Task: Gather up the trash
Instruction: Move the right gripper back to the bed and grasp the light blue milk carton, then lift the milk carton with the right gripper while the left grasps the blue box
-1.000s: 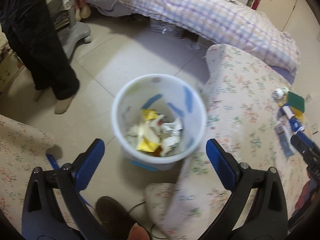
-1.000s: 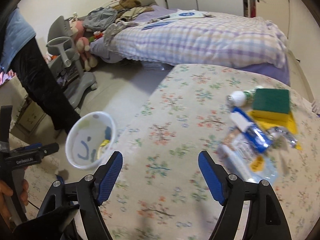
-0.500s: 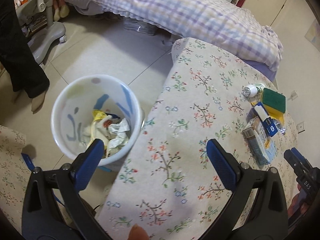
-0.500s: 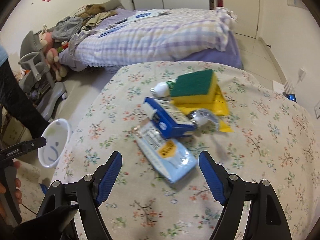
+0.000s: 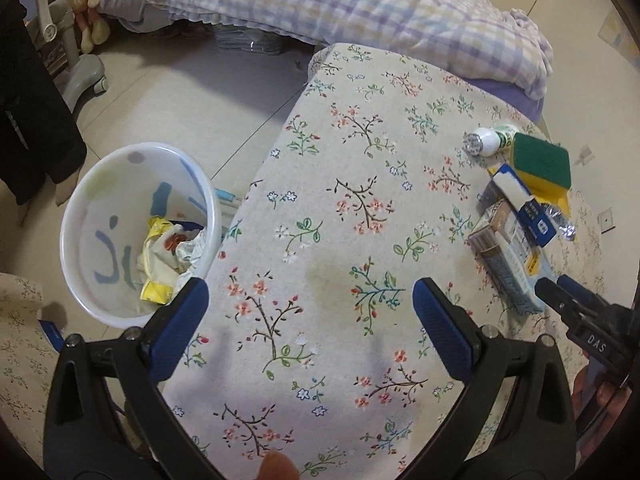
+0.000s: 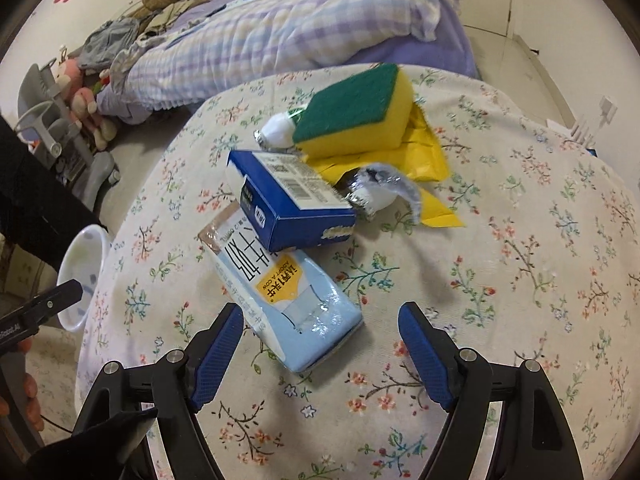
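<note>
A pile of trash lies on the floral-cloth table (image 6: 520, 280): a light blue milk carton (image 6: 288, 300), a dark blue box (image 6: 288, 208) resting on it, a yellow-green sponge (image 6: 360, 116), a yellow wrapper (image 6: 428, 160), crumpled foil (image 6: 380, 188) and a small white bottle (image 6: 276, 132). My right gripper (image 6: 320, 348) is open, just before the milk carton's near end. My left gripper (image 5: 308, 320) is open and empty over the table's left part, beside the white bin (image 5: 100, 208) holding crumpled wrappers. The pile shows at right in the left wrist view (image 5: 516, 216).
The white bin stands on the tiled floor left of the table, also in the right wrist view (image 6: 80, 264). A bed with a checked quilt (image 5: 340, 4) lies beyond. A person's dark legs (image 5: 32, 100) and a grey chair base (image 5: 76, 60) stand at far left.
My left gripper swung right from over the bin to over the table. My right gripper moved right and closer to the trash pile, now nearly at the milk carton. Both stayed open.
</note>
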